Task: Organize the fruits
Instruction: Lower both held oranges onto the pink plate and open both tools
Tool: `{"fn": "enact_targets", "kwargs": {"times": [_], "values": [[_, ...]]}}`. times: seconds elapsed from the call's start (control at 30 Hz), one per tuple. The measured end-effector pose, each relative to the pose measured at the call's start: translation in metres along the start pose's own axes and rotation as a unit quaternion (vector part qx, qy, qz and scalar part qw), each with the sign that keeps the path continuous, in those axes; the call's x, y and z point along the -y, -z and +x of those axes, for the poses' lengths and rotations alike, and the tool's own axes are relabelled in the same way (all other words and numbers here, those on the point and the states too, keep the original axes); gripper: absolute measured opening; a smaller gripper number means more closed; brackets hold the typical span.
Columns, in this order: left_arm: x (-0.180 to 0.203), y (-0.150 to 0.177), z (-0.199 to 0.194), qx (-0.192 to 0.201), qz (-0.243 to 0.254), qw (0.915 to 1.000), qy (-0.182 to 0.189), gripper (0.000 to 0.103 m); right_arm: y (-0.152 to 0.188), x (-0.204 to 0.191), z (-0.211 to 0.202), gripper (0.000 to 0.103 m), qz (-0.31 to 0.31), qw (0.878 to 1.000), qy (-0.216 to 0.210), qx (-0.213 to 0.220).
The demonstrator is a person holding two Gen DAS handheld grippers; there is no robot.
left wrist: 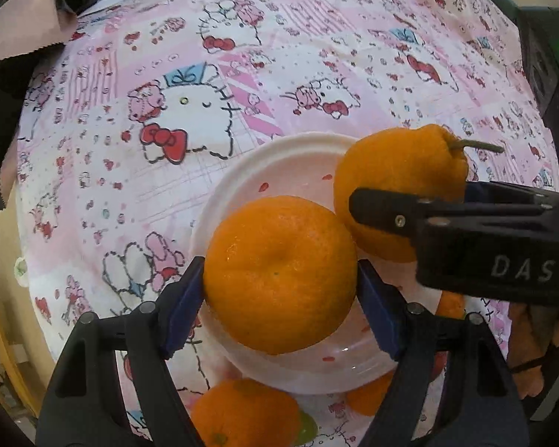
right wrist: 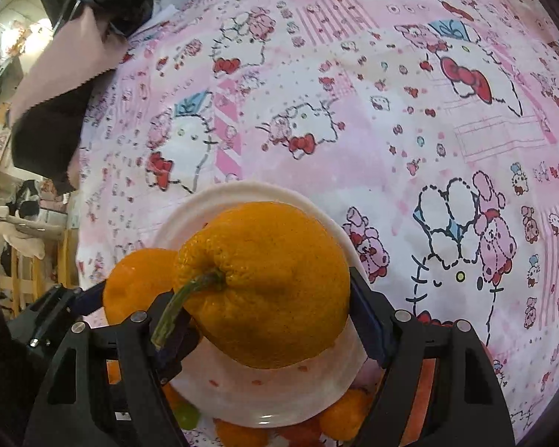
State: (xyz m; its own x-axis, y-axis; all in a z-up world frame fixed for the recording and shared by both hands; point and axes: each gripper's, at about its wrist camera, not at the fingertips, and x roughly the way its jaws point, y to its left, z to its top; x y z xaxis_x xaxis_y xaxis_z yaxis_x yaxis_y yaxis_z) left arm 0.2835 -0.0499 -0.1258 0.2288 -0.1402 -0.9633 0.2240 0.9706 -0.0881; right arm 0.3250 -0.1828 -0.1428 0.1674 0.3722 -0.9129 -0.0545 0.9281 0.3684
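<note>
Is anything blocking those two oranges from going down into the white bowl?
Nothing visible. The round orange and the stemmed orange hang over the bowl, whose inside looks bare. The two fruits almost touch.

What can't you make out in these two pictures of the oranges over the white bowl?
- Left wrist view: the white bowl's floor, hidden by the round smooth orange in the left gripper.
- Right wrist view: whether the stemmed bumpy orange in the right gripper touches the bowl.
- Both views: the loose orange fruits near the bottom edge, cut off; their count is unclear.
</note>
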Motion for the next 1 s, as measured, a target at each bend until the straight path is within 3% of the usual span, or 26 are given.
{"fn": "enact_targets", "kwargs": {"times": [0.47, 1.0], "values": [[-0.006, -0.004, 0.015, -0.001, -0.011, 0.9999, -0.002, 0.077, 0.002, 0.003, 0.007, 0.080, 0.010, 1.000, -0.011, -0.004], [0.001, -0.007, -0.001, 0.039, 0.011, 0.9989, -0.024, 0.080, -0.002, 0.006, 0.006, 0.085, 0.029, 0.999, -0.032, 0.010]]}}
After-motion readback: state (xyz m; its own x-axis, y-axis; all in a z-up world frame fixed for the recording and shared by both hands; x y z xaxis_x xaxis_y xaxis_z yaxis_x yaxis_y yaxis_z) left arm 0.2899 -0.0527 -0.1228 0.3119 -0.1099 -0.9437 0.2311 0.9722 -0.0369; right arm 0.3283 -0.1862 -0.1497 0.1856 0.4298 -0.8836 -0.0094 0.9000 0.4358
